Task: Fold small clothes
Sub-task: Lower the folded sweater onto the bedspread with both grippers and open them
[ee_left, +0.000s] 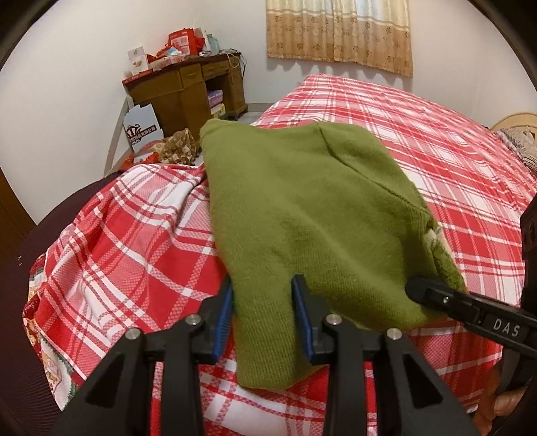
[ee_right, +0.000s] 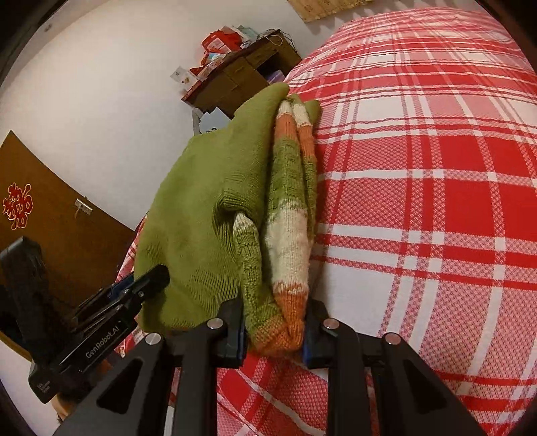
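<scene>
Straddling the soft, limp green sweater (ee_left: pixel 302 214) on the plaid bed (ee_left: pixel 436 141), the left claw (ee_left: pixel 263 318) and right claw (ee_right: pixel 273 330) each pinched its thick folded near edge

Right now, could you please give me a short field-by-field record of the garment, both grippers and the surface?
garment: green sweater, folded, with orange and white striped knit along its right edge
surface: red plaid bedsheet
left gripper: closed on the sweater's near left hem
right gripper: closed on the striped layers at the near right edge
background: wooden desk piled with boxes, curtain
</scene>
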Available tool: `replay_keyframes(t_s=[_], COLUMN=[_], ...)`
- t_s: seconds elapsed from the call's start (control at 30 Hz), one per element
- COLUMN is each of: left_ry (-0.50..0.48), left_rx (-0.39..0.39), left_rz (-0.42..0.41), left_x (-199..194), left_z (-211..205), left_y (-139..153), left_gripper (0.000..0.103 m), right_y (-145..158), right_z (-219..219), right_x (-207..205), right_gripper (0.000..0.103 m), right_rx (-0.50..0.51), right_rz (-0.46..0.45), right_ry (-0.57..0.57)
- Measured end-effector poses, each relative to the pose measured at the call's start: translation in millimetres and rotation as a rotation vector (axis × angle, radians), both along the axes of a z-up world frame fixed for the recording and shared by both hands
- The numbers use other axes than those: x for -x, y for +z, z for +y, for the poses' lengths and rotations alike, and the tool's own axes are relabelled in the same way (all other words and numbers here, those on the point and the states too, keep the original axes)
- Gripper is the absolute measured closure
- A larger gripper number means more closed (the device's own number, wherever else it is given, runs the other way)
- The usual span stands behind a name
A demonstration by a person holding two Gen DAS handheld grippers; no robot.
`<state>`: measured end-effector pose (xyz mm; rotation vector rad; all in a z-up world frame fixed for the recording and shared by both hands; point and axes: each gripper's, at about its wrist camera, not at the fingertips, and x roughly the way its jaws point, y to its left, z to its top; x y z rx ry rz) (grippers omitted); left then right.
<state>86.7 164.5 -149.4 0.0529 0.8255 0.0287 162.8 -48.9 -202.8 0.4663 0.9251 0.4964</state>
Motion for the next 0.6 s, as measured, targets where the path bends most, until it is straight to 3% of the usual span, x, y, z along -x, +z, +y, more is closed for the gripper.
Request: replay_keyframes(t_s=[0.27,0.43,0.53,0.6], left_ry=[-0.001,-0.006,-0.020,-0.023], left_rx=[-0.038,-0.006,0.054,0.096], left_rz=[-0.014,-0.013,-0.025,-0.047], left_x=[2,2,1,-2], left_z=[-6,-3,8,17], left_y=[-2,-1,6,13], left_gripper=[0.067,0.065,0.062,0.061], right_y=[8,7,15,28], right_z=[12,0,-17,-29], right_x=[15,12,13,10], right_gripper=[0.079,0.077,0.071,0.058], right_rx=[0.128,0.058,0.020,-0.004], right_rz=[-0.070,-0.056,-0.069,-0.103], right_ry=[0.008,0.008,0.002,-0.008])
